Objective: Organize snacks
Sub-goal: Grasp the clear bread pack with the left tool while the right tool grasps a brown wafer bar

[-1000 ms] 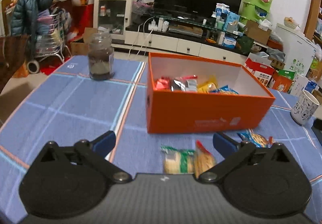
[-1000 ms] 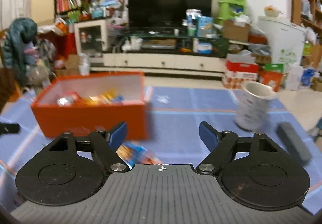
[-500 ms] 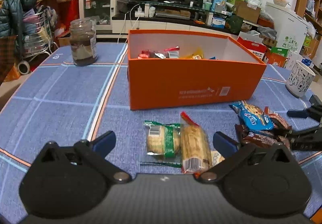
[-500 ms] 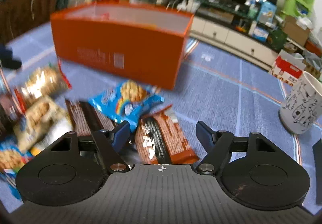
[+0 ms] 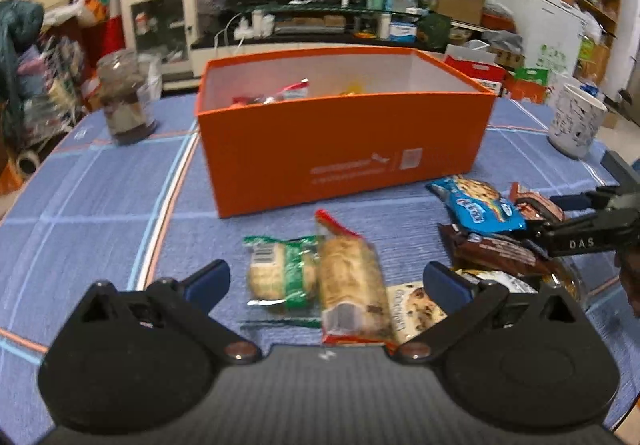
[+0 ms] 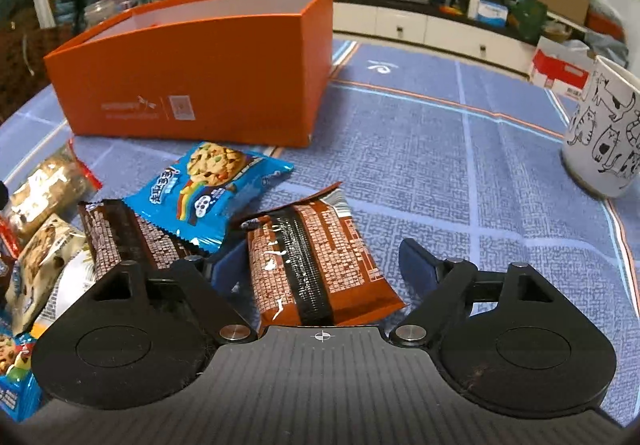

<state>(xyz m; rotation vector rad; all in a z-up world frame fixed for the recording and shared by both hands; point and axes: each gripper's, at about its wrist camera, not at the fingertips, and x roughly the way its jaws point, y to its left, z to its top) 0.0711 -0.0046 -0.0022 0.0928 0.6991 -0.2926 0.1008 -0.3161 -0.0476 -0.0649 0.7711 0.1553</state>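
An orange box [image 5: 344, 149] holding several snack packs stands on the blue tablecloth; it also shows in the right wrist view [image 6: 192, 73]. My left gripper [image 5: 326, 283] is open, low over a green-wrapped biscuit pack [image 5: 280, 273] and a red-edged biscuit pack [image 5: 350, 281]. My right gripper [image 6: 322, 265] is open with a brown snack pack [image 6: 316, 257] lying between its fingers. A blue cookie pack [image 6: 208, 189] and a dark brown pack [image 6: 124, 241] lie just left of it. The right gripper also shows at the right edge of the left wrist view [image 5: 560, 213].
A white cat-print mug [image 6: 604, 141] stands at the right of the table. A glass jar [image 5: 124, 97] stands at the far left. More cookie packs [image 6: 36, 265] lie at the near left. The table edge is close behind the mug.
Both grippers have come down and back from the box toward the loose snacks. The right gripper has closed in on the brown pack, which now lies between its open fingers.
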